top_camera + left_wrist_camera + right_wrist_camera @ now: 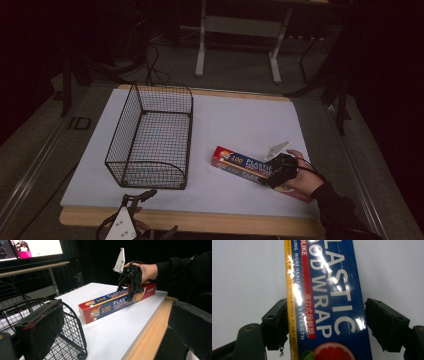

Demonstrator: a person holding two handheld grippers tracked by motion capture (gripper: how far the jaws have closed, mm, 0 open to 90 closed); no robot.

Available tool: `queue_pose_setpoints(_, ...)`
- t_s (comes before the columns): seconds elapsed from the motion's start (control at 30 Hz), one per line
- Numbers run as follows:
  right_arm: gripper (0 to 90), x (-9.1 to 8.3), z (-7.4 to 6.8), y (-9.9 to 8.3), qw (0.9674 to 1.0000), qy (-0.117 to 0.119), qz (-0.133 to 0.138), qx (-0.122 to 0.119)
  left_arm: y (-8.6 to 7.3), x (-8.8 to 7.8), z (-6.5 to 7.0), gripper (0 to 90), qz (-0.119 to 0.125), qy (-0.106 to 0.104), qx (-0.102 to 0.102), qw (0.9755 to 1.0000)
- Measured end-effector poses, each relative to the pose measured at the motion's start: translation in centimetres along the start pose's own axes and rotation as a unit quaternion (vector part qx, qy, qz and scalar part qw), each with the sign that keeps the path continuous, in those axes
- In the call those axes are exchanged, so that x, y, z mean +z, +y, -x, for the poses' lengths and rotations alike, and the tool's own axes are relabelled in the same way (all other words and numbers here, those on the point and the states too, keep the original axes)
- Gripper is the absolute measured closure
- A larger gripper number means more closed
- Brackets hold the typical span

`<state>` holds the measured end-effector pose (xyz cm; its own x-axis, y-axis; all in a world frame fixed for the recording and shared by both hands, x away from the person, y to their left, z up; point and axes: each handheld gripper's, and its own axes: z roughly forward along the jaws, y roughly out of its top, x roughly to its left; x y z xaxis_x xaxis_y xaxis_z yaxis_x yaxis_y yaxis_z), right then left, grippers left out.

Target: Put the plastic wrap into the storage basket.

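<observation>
Near the front right of the white board (pixel 240 120), the plastic wrap box (pixel 239 165) lies flat on its long side, angled so its left end points toward the wire basket (pixel 150 137) and its right end runs under the person's right hand (pixel 300 176). Box and basket are near each other but apart, w/ bare board between.

R hand comes in from the lower right corner of the high view, dark sleeve on the forearm, wrist bent so the right gripper (pixel 272 176) tips down onto the box's right half; its grey plate sticks up and away from the hand. From the left gripper view that gripper (pixel 130 293) stands steep over the box (pixel 117 301), knuckles wrapped round its body from behind.

Right gripper view: both black pads straddle the box (pixel 329 302) across its width. Left pad (pixel 275 322) sits against the yellow edge; the right pad stands just beside the blue edge, a thin strip of white board visible between. Jaws abt half closed, box between them, not yet squeezed on both sides.

L gripper (pixel 131 210) rests low at the front wooden edge of the table (pixel 200 222), just before the basket's front corner, jaws spread wide w/ nothing between them
</observation>
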<state>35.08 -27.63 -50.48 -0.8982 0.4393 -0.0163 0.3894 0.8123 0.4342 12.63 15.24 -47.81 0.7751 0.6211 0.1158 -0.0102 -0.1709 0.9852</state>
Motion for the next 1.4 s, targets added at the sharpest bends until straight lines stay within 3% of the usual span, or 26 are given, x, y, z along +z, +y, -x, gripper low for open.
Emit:
queue_pose_setpoints(0.07, 24.7, 0.1, 0.0, 0.2, 1.0000, 0.003, -0.006, -0.001, 0.0, 0.0, 0.0, 1.0, -0.001, -0.001, 0.000, 1.0000)
queue_pose_setpoints(0.27, 28.5, 0.5, 0.1, 1.8, 0.9981, 0.012, -0.058, -0.018, 0.0, 0.1, 0.0, 0.9, -0.002, -0.001, 0.001, 1.0000)
queue_pose_setpoints(0.43, 33.7, 1.0, 0.2, 3.1, 0.9935, 0.031, -0.108, -0.017, 0.0, 0.0, 0.0, 1.0, -0.003, -0.002, 0.003, 1.0000)
queue_pose_setpoints(0.47, 35.5, 1.1, 0.2, 3.5, 0.9911, 0.035, -0.128, -0.015, 0.0, 0.0, 0.0, 0.9, -0.003, -0.002, 0.003, 1.0000)
queue_pose_setpoints(0.63, 37.2, 1.4, 0.3, 4.1, 0.9874, 0.039, -0.153, -0.009, 0.0, 0.0, 0.0, 0.9, -0.002, -0.002, 0.004, 1.0000)
queue_pose_setpoints(0.77, 39.1, 1.3, 0.0, 4.5, 0.9850, 0.028, -0.169, -0.024, 0.0, 0.0, 0.0, 1.0, -0.001, 0.000, 0.005, 1.0000)
queue_pose_setpoints(0.97, 39.2, 0.4, 0.0, 4.7, 0.9881, 0.010, -0.153, -0.011, 0.0, 0.0, 0.0, 1.0, -0.001, -0.001, 0.002, 1.0000)
queue_pose_setpoints(1.1, 39.4, -0.2, 0.2, 4.6, 0.9906, 0.005, -0.134, 0.029, 0.0, 0.0, 0.0, 0.9, 0.000, 0.000, 0.004, 1.0000)
queue_pose_setpoints(1.13, 39.3, -0.7, 0.2, 4.7, 0.9914, 0.001, -0.119, 0.054, 0.0, 0.0, 0.0, 0.9, -0.001, 0.000, 0.003, 1.0000)
queue_pose_setpoints(1.17, 39.3, -0.7, 0.2, 4.7, 0.9914, 0.001, -0.119, 0.054, 0.0, 0.0, 0.0, 0.9, -0.001, 0.000, 0.002, 1.0000)
queue_pose_setpoints(1.27, 39.3, -1.5, 0.6, 4.9, 0.9914, -0.003, -0.093, 0.093, 0.0, 0.0, 0.0, 0.9, 0.000, 0.000, 0.002, 1.0000)
queue_pose_setpoints(1.4, 39.4, -2.5, 0.9, 5.2, 0.9909, -0.018, -0.067, 0.116, 0.0, 0.0, 0.0, 0.9, 0.000, 0.000, 0.002, 1.0000)
